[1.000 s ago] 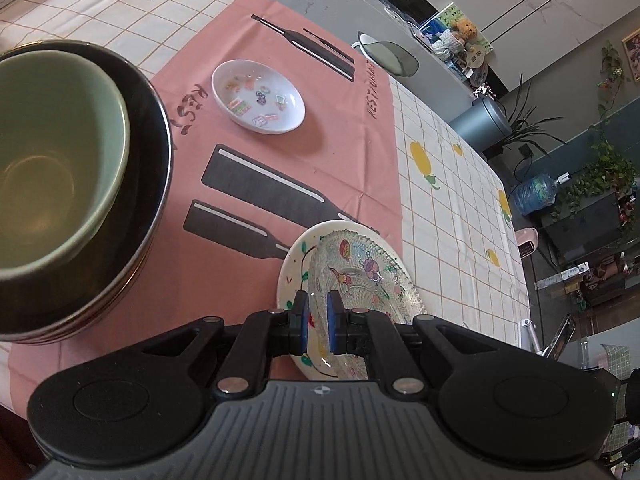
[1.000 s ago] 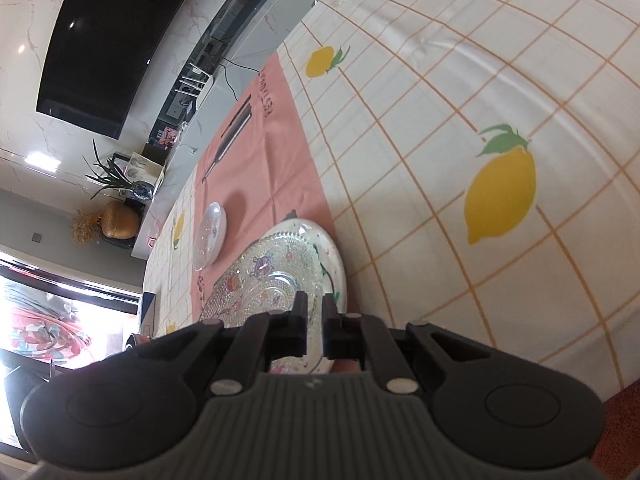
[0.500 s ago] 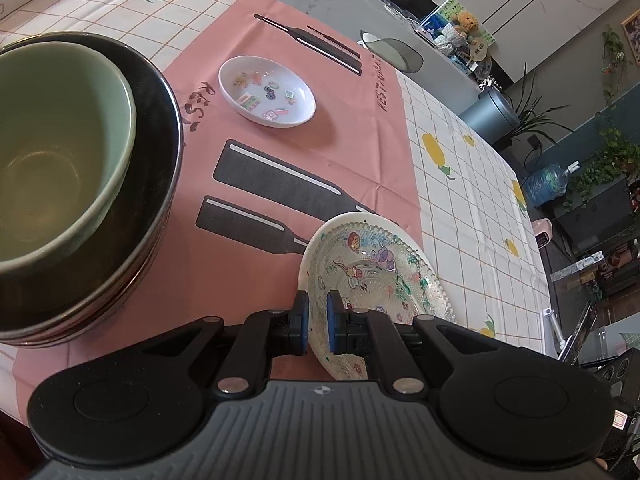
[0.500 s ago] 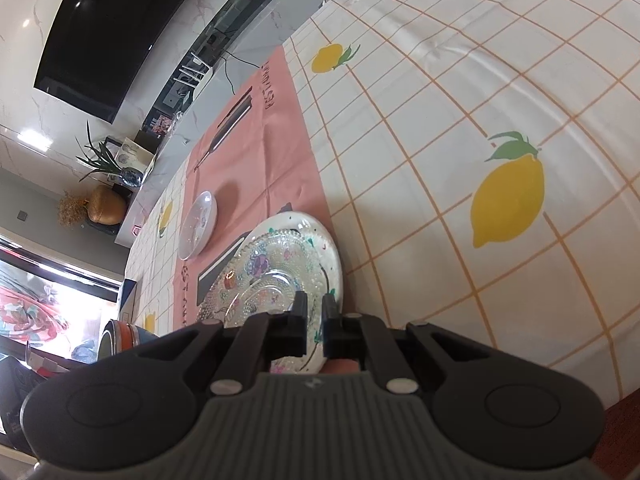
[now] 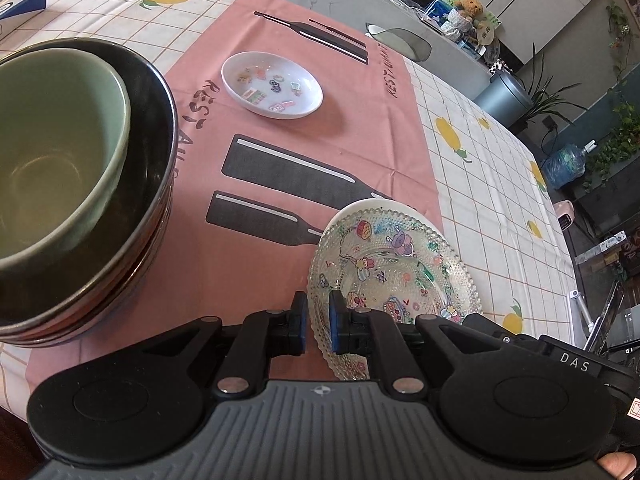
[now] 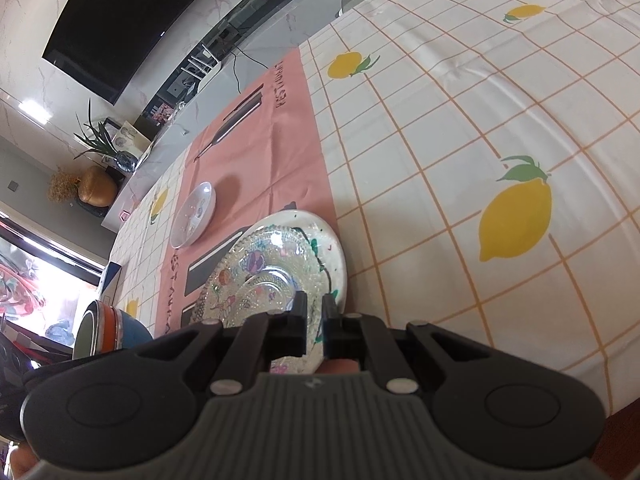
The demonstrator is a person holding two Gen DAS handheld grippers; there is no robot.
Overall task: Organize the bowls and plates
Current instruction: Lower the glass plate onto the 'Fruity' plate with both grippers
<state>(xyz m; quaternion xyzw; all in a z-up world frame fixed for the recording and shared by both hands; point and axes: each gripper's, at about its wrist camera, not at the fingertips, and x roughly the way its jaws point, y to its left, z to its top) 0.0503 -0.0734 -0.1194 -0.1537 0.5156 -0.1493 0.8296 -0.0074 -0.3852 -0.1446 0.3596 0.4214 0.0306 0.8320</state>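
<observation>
A tabletop (image 6: 440, 140) with a lemon print is seen, and a pink cloth (image 5: 248, 280) is laid across it. At the left edge of the pink cloth a stack of bowls (image 5: 156, 140) is found, with a green bowl nested on top. It is judged to be heavy and best left alone. At the near right edge of the pink cloth a white plate (image 6: 334, 256) is seen, with a glass plate (image 5: 392, 268) lying in it. Further back, in the middle of the pink cloth, a small white dish (image 5: 272, 84) is set down. Both plates are thought to be hard, smooth and easy to break, so they should be taken by the rim and not knocked together. The bumpy glass rim may give a better hold than the slick white one. The left gripper (image 5: 319, 312) is placed at the near rim of the glass plate. Its fingers (image 5: 298, 324) are nearly closed with that rim between them, and they have just been opened a tiny bit. The right gripper (image 6: 314, 312) is closed tight, and the white plate's rim is pinched between its fingers (image 6: 298, 320). A slip is to be feared if the plates are tipped.
</observation>
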